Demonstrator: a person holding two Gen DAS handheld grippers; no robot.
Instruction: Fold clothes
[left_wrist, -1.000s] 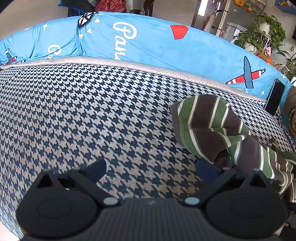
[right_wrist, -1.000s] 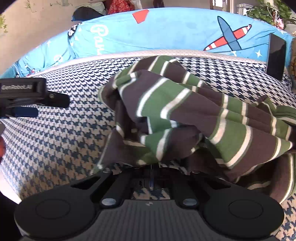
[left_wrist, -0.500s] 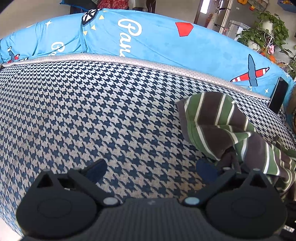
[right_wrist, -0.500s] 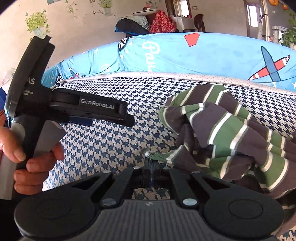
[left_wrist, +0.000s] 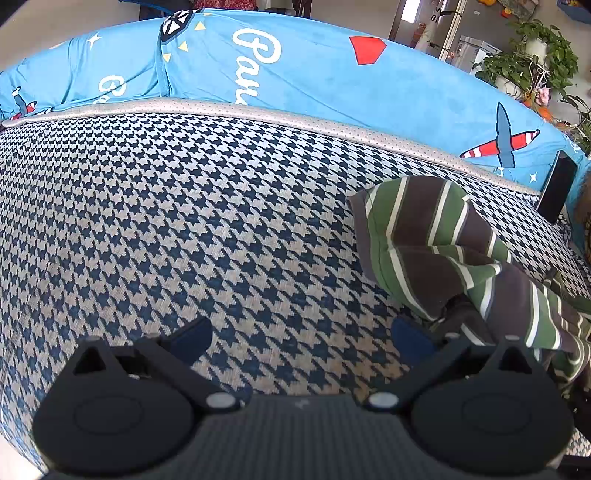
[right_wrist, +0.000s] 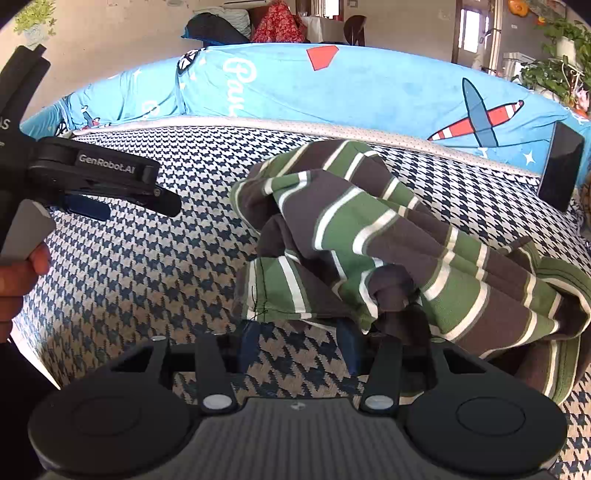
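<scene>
My left gripper (left_wrist: 301, 338) hangs over the navy-and-cream houndstooth woven cushion (left_wrist: 184, 229), its two blue-padded fingers (left_wrist: 190, 334) spread wide with only the patterned weave between them. The crumpled green, brown and white striped knit garment (left_wrist: 439, 240) lies on that cushion just to the right of my left gripper, its near folds reaching down beside my right-hand finger pad; whether cloth and pad touch there I cannot tell.

My right gripper (right_wrist: 299, 343) points down at the same houndstooth cushion, right at the near edge of the striped garment (right_wrist: 369, 236). Its jaws are opening. The blue fingers (right_wrist: 249, 341) stand apart, with bare weave showing in the gap, and the garment's hem hangs just above and beyond the fingertips, not pressed by them. A dark bunched fold sits on the outer side of my right-hand finger, outside the gap.

The garment is heaped, not flat: one striped lobe stands up toward the far edge of the cushion, and the rest trails off to the right.

In the right wrist view my left gripper (right_wrist: 140, 192) shows from the side, over the cushion to the left of the garment and apart from it, with my left hand (right_wrist: 18, 280) on its handle.

Behind the cushion runs a pale perforated trim, then a bright blue plush cover printed with aeroplanes and white lettering (left_wrist: 314, 77). A flat black rectangular slab (right_wrist: 559, 166) leans against that cover at the cushion's far right corner.
</scene>
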